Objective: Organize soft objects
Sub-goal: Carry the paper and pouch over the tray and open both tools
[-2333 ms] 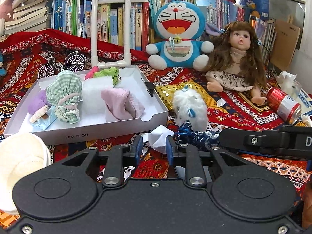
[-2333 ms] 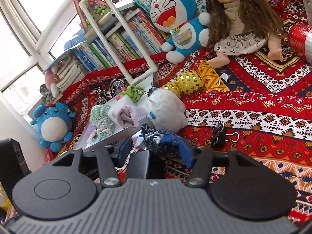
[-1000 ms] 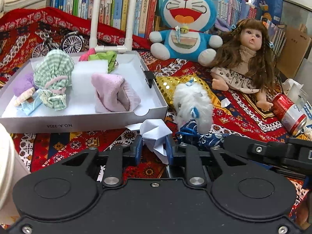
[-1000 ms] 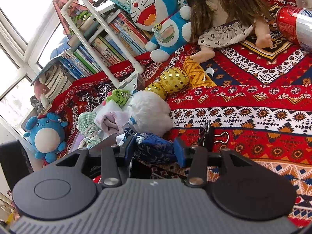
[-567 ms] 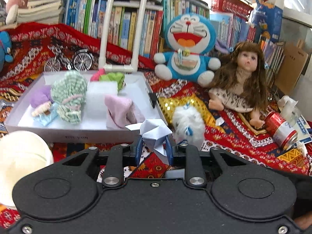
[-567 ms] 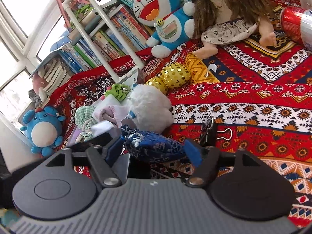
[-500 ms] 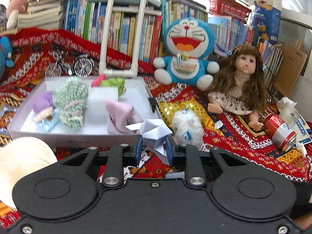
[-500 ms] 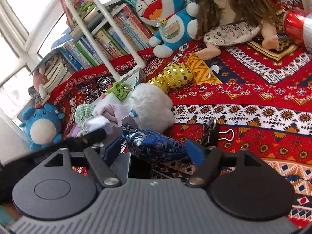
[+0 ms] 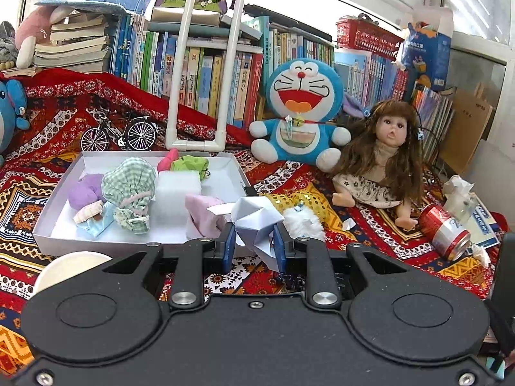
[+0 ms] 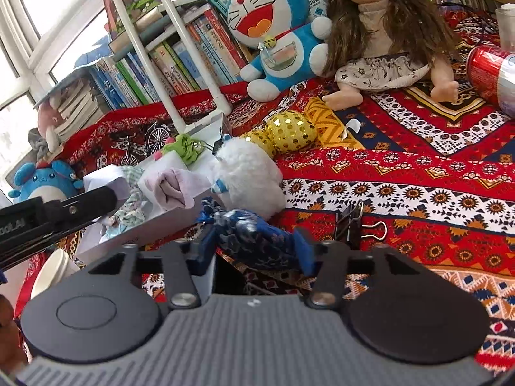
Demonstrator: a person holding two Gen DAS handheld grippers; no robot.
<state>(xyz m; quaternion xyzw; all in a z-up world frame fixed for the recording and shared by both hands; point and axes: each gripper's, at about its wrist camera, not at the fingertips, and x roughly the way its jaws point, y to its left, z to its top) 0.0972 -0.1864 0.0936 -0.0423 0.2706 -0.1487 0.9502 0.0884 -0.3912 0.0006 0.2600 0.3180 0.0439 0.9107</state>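
The crumpled white paper wad (image 9: 254, 222) sits pinched between the blue pads of the left gripper (image 9: 254, 247), and it now hangs clear of the patterned red cloth surface (image 9: 379, 234), level with the near wall of the shallow white cardboard box (image 9: 96, 239); a second ago it lay low on the cloth in front of that box. The lift suggests it is headed for the box, where a pink folded cloth (image 9: 202, 214), a white foam block (image 9: 178, 189) and a green gingham pouch (image 9: 128, 189) already lie. The dark blue brocade pouch (image 10: 254, 236) lies on the cloth between the pads of the right gripper (image 10: 254, 252), whose jaws are closing on it after springing wide (both pads look to be touching it). A fluffy white plush toy (image 10: 248, 178) rests just behind, beside the box.
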